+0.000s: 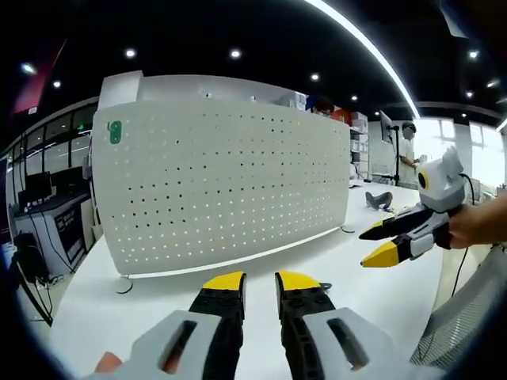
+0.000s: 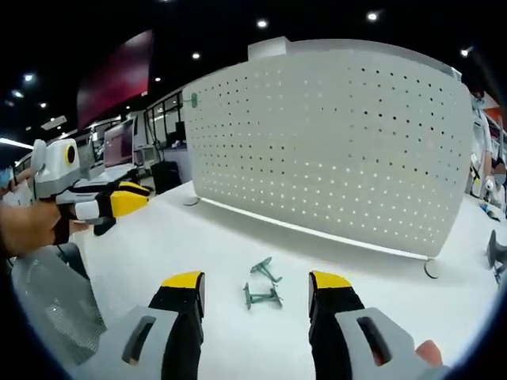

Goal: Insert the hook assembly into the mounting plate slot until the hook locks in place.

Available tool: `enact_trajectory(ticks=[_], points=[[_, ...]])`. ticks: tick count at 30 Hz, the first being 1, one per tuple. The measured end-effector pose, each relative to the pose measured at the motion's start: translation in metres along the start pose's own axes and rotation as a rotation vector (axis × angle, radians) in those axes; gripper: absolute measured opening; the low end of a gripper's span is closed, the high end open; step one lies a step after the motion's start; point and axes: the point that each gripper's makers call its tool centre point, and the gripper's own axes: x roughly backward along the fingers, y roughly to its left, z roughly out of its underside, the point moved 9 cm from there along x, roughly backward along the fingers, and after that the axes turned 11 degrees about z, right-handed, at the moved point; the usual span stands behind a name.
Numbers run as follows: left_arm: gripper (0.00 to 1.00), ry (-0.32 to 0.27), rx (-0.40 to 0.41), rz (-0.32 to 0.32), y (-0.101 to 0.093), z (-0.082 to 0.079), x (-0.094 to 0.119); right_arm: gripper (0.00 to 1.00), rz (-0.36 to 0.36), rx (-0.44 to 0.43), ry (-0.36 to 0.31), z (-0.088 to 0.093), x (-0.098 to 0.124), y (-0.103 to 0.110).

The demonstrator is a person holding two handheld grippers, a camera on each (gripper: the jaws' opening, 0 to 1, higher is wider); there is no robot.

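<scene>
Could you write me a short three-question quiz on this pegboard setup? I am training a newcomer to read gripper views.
1. True or false: the two small green metal hooks lie on the white table, between the right gripper's jaws as seen in the right gripper view.
2. Multiple choice: the white perforated pegboard panel is A) flat on the table, B) standing upright on the table, C) held in a gripper.
3. Fill in: the left gripper's jaws are empty, with only a ____ gap between their yellow tips.

Key: 1 true; 2 B; 3 narrow.
</scene>
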Motion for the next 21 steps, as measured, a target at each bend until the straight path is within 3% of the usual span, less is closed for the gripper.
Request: enact_trajectory(ticks=[21], points=[[0.16, 0.023, 0.001, 0.002, 0.0, 0.005, 0.0, 0.42, -0.023, 0.049, 0.076, 0.021, -0.023, -0.002]])
